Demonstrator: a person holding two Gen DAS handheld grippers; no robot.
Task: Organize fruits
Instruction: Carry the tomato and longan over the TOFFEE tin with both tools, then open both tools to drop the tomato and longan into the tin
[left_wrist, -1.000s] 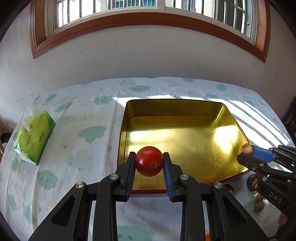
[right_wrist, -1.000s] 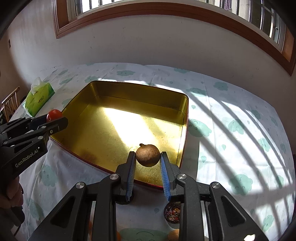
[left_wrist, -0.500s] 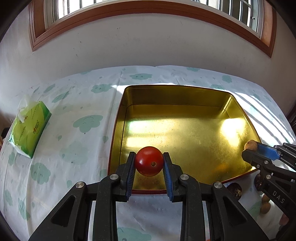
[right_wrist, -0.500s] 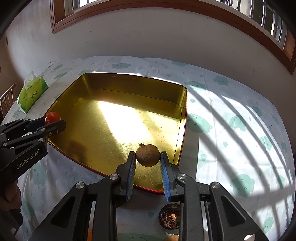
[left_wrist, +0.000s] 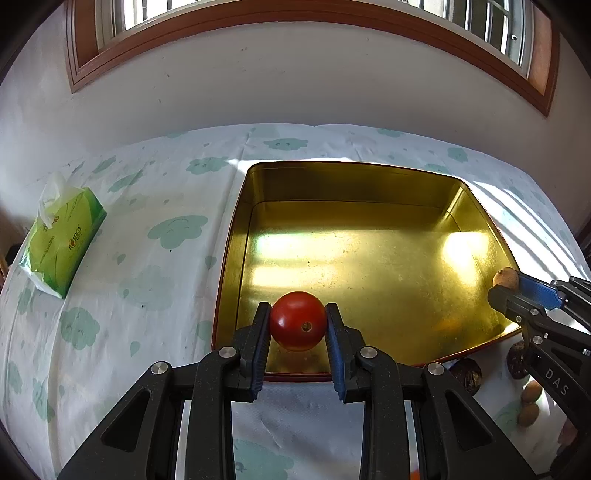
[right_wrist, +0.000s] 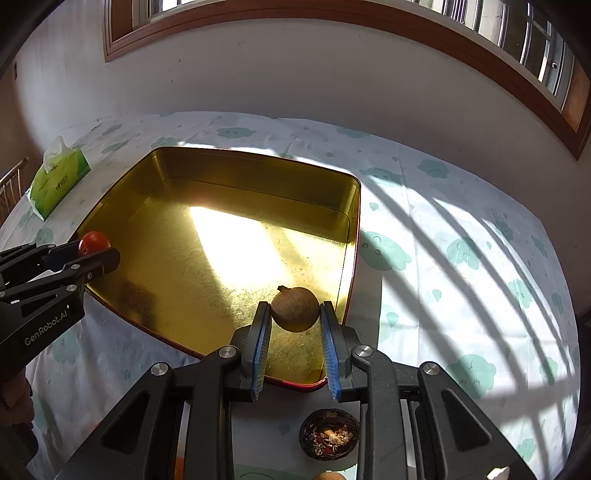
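Observation:
My left gripper (left_wrist: 297, 325) is shut on a red tomato (left_wrist: 297, 320) and holds it over the near left corner of a gold metal tray (left_wrist: 369, 192). My right gripper (right_wrist: 294, 314) is shut on a small round brown fruit (right_wrist: 294, 308) over the tray's (right_wrist: 258, 166) near right corner. The right gripper with the brown fruit (left_wrist: 506, 277) shows at the right edge of the left wrist view. The left gripper with the tomato (right_wrist: 94, 240) shows at the left of the right wrist view. The tray holds nothing else.
A green tissue pack (left_wrist: 59, 236) lies on the cloud-print tablecloth, left of the tray. Dark round fruits (left_wrist: 466, 374) and small tan fruits (left_wrist: 531, 391) lie on the cloth in front of the tray's right corner. One dark fruit (right_wrist: 328, 434) lies under my right gripper. A white wall stands behind.
Both grippers have moved forward and lower over the tray's near edge, each still holding its fruit. The tray looks nearer in both views.

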